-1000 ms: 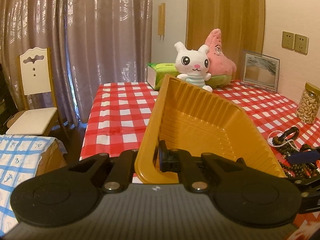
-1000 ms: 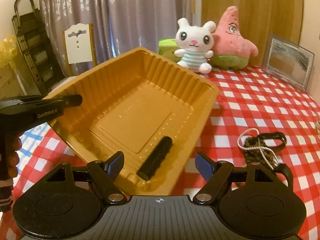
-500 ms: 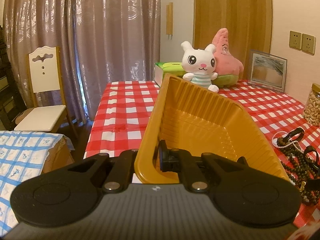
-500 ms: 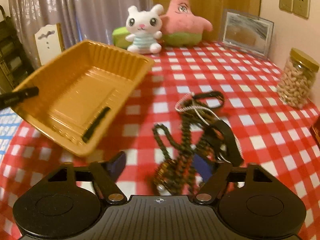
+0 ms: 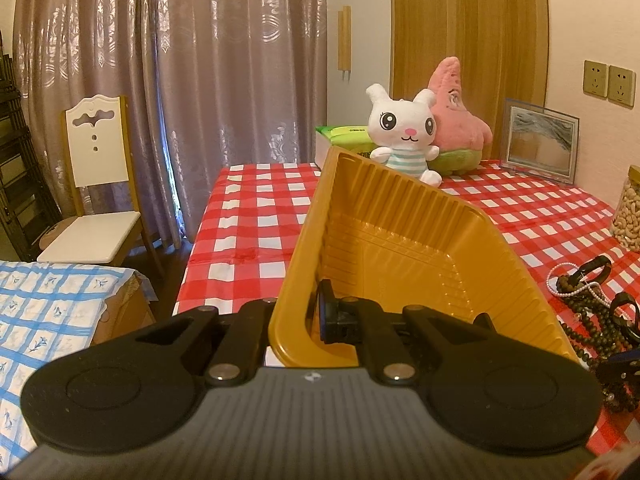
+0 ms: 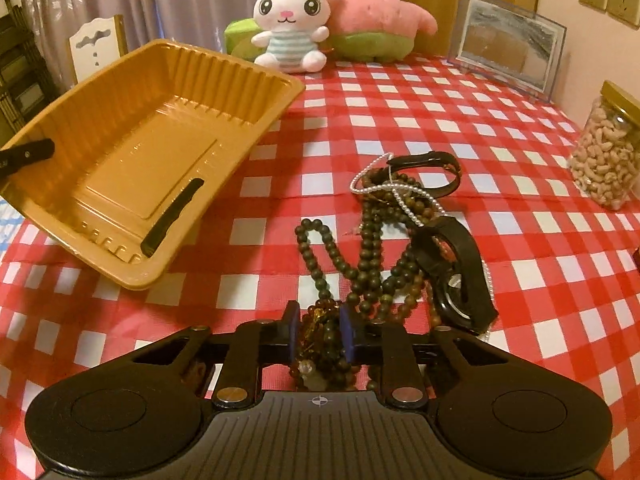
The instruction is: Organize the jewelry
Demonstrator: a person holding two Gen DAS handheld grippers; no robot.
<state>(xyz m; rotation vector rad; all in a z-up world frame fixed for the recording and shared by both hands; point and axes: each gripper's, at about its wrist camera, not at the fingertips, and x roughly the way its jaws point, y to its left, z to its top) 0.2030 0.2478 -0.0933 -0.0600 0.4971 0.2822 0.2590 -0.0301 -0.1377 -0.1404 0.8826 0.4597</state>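
Orange tray [image 6: 132, 152] pinched at its rim by left claw [image 5: 308, 316], tilted toward the pile for loading; right claw [image 6: 319, 334] closing on amber beads [image 6: 320, 344].

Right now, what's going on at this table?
A person with two handheld tongs is sorting jewelry. The left tongs are shut on the wall of an orange tray, holding it tilted off the checked tablecloth; a black strap already lies inside. The right tongs are closing on a bead bracelet at the near end of the tangled jewelry pile.
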